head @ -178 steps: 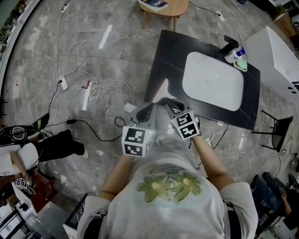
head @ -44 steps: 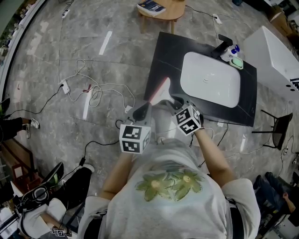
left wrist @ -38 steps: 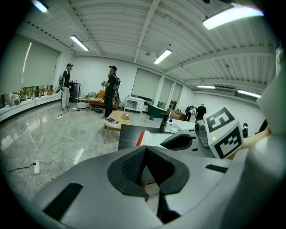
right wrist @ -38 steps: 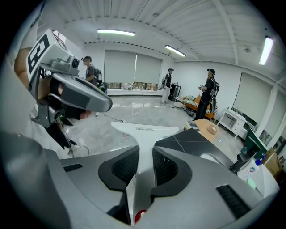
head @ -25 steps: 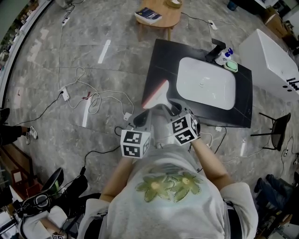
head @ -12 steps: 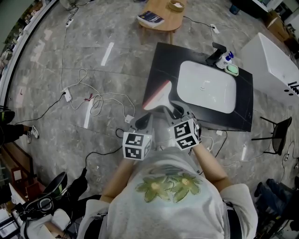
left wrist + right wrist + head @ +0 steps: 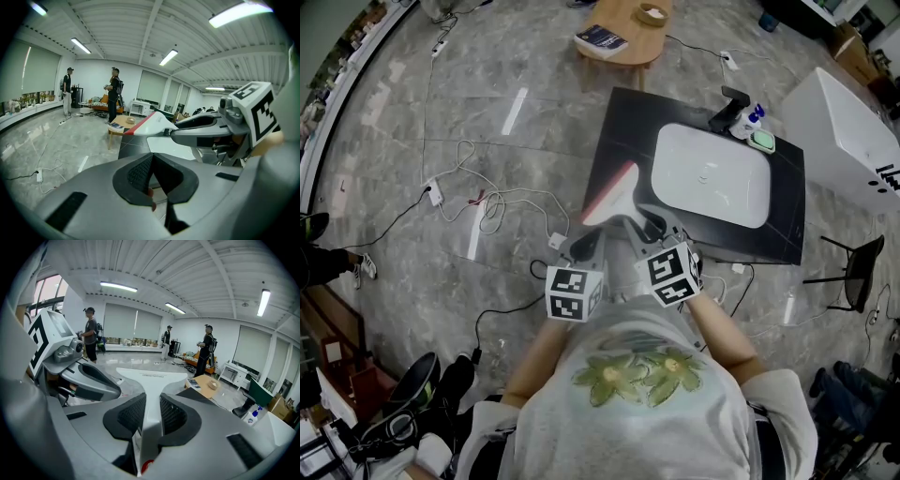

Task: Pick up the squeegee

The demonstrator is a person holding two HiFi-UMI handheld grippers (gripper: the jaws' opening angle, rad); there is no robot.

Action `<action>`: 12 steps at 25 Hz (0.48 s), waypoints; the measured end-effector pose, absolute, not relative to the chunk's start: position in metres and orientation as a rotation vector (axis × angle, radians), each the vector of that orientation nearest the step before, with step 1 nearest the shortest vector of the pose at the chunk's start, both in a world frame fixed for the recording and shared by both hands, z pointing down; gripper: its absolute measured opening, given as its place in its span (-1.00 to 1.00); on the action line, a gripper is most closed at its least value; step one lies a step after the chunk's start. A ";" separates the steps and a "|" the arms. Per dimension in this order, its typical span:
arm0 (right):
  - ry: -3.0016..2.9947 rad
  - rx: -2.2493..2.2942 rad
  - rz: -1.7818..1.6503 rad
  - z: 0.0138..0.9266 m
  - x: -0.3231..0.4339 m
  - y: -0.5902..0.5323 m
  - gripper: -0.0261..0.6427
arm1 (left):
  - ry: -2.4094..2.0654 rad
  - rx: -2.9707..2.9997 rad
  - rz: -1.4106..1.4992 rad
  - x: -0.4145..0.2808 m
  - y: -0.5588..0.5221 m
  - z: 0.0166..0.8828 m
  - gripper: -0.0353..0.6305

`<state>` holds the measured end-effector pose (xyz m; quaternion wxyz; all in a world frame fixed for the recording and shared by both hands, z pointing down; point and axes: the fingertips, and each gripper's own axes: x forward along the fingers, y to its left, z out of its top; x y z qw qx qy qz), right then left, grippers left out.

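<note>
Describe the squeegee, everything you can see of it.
The squeegee is white, plastic-looking and T-shaped: a slim handle flaring into a wide flat head, with a red strip along the head's far edge and small print I can't read. A red spot shows near the handle's base. The right gripper is shut on the handle, pads on both sides, holding it off the floor with the head pointing away from the person.

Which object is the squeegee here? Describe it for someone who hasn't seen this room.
Start at the black counter with the white basin. Over its near left corner, the right gripper clamps a white T-shaped tool by its handle. That squeegee alone has a red strip along its wide blade.
</note>
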<state>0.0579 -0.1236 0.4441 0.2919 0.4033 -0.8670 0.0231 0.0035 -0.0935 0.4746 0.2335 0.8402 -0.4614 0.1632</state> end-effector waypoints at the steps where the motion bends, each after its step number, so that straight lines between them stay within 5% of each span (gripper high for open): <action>1: -2.311 1.076 0.059 0.444 0.058 -0.123 -0.62 | -1.267 2.308 0.447 0.004 -0.092 0.474 -0.87; 12: -2.308 1.059 0.054 0.443 0.064 -0.110 -0.63 | -1.280 2.305 0.446 0.008 -0.081 0.472 -0.87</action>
